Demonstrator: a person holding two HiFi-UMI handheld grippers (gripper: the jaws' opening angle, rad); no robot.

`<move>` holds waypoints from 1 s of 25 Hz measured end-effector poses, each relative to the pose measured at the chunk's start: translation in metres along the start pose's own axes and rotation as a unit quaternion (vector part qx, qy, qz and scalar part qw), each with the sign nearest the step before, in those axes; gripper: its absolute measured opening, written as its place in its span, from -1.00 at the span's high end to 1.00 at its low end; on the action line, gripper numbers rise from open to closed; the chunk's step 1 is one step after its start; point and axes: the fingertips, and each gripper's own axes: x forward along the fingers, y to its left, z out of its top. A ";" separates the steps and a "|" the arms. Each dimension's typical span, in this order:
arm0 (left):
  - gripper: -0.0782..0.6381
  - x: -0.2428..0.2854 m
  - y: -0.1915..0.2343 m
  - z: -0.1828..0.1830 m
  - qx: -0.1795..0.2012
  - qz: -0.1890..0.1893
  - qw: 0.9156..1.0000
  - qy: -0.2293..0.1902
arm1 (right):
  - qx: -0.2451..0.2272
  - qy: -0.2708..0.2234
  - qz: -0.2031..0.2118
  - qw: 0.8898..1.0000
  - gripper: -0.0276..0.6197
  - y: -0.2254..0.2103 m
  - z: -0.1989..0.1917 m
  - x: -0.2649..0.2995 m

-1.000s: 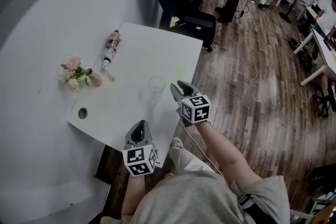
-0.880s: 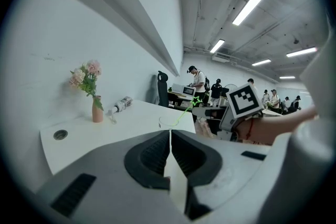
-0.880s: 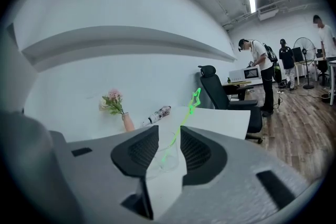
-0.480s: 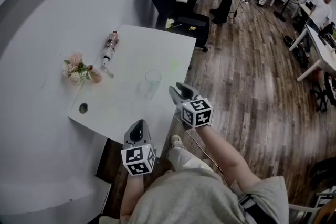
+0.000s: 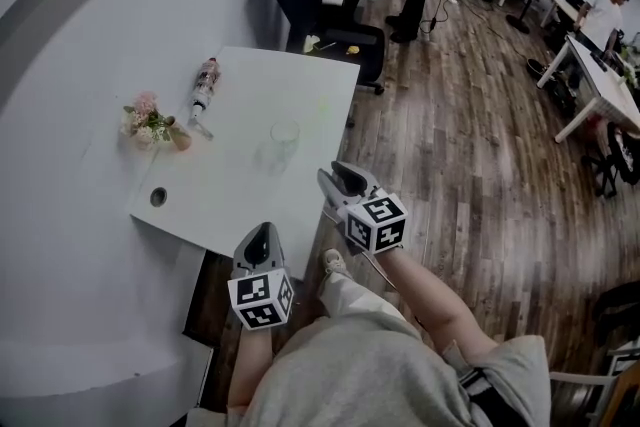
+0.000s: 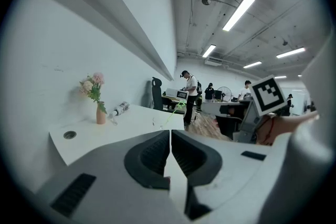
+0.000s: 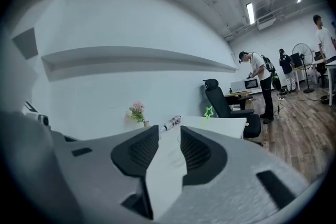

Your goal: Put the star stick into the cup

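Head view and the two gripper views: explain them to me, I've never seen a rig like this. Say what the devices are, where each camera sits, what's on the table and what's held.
There is no robot here: a person holds a two-jaw gripper in each hand. The head view looks down from a camera on the person's head. The other two cameras ride on the grippers and look along their jaws. The left gripper has its jaws together and the right gripper has them apart; neither holds anything. On the white table stand a clear cup, with a green star stick that seems to lean out of it, and a small vase of flowers. A plastic bottle lies on its side.
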 end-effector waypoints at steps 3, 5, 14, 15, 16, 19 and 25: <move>0.75 -0.014 -0.002 -0.003 0.003 -0.005 1.000 -0.002 | -0.001 -0.007 0.002 1.000 0.52 0.016 0.000 -0.016; 0.75 -0.023 -0.002 -0.005 0.004 -0.006 1.000 -0.003 | -0.003 -0.010 0.004 1.000 0.52 0.027 0.001 -0.027; 0.75 -0.061 0.002 -0.015 0.004 -0.008 1.000 -0.008 | -0.015 -0.026 0.013 0.999 0.61 0.073 0.001 -0.068; 0.75 -0.065 0.003 -0.016 0.005 -0.008 1.000 -0.009 | -0.019 -0.028 0.013 0.999 0.64 0.077 0.001 -0.072; 0.75 -0.068 0.002 -0.017 0.005 -0.009 1.000 -0.010 | -0.023 -0.030 0.013 0.999 0.66 0.080 0.002 -0.076; 0.75 -0.075 0.001 -0.018 0.006 -0.013 1.000 -0.012 | -0.027 -0.038 0.010 0.999 0.74 0.089 0.005 -0.087; 0.75 -0.084 -0.003 -0.017 0.009 -0.021 1.000 -0.017 | -0.031 -0.051 0.003 0.998 0.85 0.102 0.011 -0.109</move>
